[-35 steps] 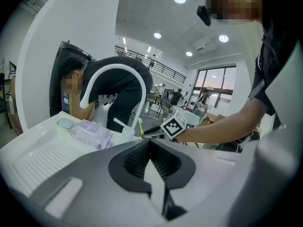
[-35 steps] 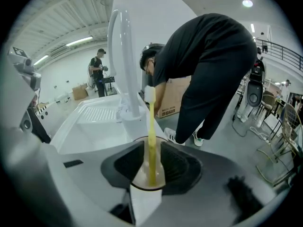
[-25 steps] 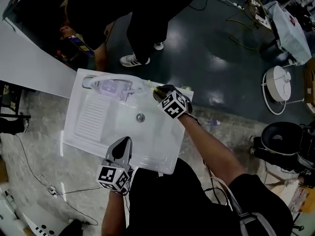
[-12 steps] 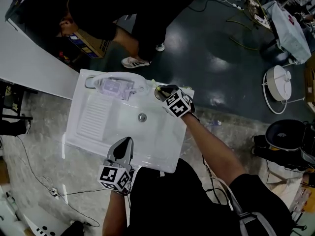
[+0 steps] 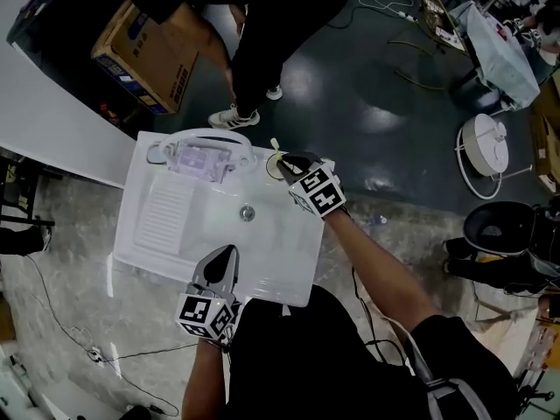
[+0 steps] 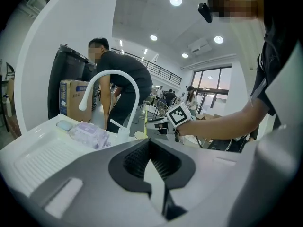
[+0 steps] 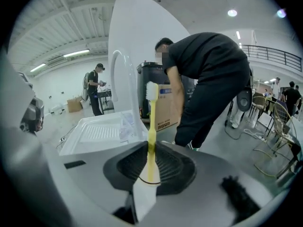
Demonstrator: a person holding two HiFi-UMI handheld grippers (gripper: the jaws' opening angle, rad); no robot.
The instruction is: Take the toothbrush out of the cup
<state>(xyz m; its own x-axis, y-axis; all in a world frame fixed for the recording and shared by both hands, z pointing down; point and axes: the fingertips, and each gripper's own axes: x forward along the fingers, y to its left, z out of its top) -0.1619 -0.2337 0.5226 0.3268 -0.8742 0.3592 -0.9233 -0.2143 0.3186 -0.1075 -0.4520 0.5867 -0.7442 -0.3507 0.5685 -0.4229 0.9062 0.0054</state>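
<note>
White sink on a pale marbled surface, dark floor beyond; right gripper pinches the yellow toothbrush, left gripper pressed together, empty

The right claw, clamped on the yellow toothbrush, has drawn it slightly up from the cup at the sink's far right corner, while the bystander beyond the far edge has hoisted a cardboard box into view.
</note>
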